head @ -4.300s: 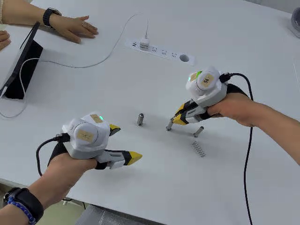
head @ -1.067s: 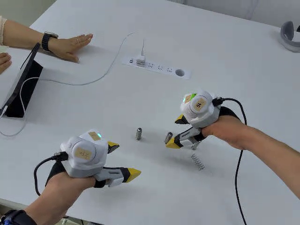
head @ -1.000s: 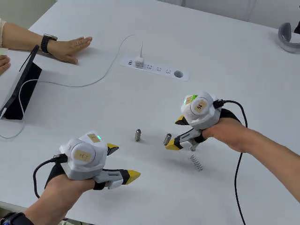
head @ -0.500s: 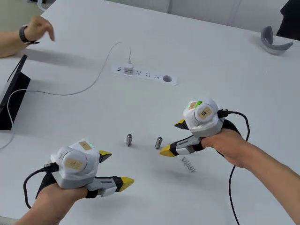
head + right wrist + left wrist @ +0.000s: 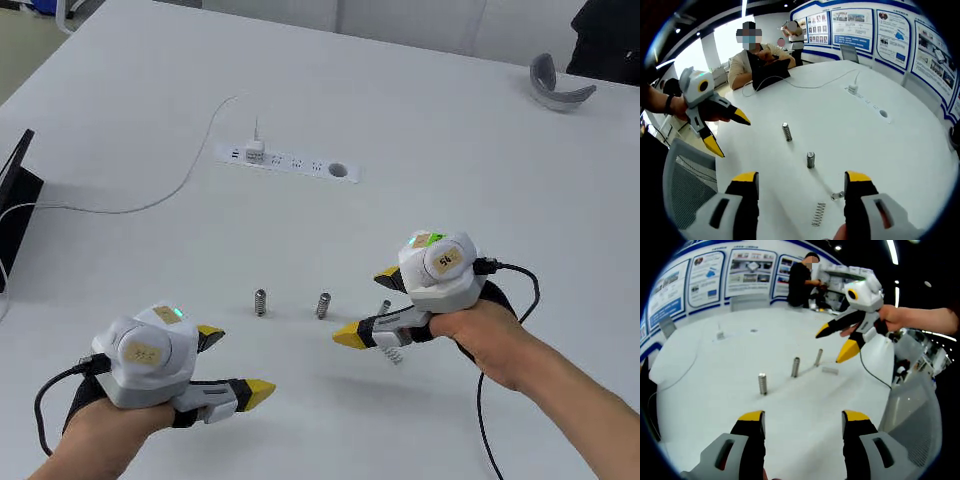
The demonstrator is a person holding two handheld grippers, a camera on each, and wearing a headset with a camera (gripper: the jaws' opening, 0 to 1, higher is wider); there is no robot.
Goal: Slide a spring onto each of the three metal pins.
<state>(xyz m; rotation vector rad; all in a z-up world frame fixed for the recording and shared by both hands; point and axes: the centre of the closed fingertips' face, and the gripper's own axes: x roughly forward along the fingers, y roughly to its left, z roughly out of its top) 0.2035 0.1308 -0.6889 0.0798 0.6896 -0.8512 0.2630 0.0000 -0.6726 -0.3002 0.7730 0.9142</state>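
Observation:
Three short metal pins stand in a row on the white table (image 5: 450, 140). The left pin (image 5: 260, 301) and the middle pin (image 5: 323, 305) each wear a spring. The right pin (image 5: 384, 308) looks bare, and a loose spring (image 5: 393, 350) lies just in front of it. My right gripper (image 5: 368, 305) hovers open over that spring, with nothing between its fingers. My left gripper (image 5: 235, 362) stays open and empty, near the table's front left. The right gripper view has the sprung pins (image 5: 786, 131) (image 5: 810, 160), the bare pin (image 5: 838, 195) and the loose spring (image 5: 817, 214). In the left gripper view the pins (image 5: 796, 367) stand ahead.
A white power strip (image 5: 290, 163) with a plugged charger and cable lies at the back. A dark tablet (image 5: 12, 215) leans at the left edge, and a grey curved object (image 5: 555, 85) sits far right. A person (image 5: 757, 55) sits at the table's far side.
My right gripper has drawn back from the middle pin toward me and now hangs over the loose spring. The head camera has shifted, so the hand at the left has left the picture.

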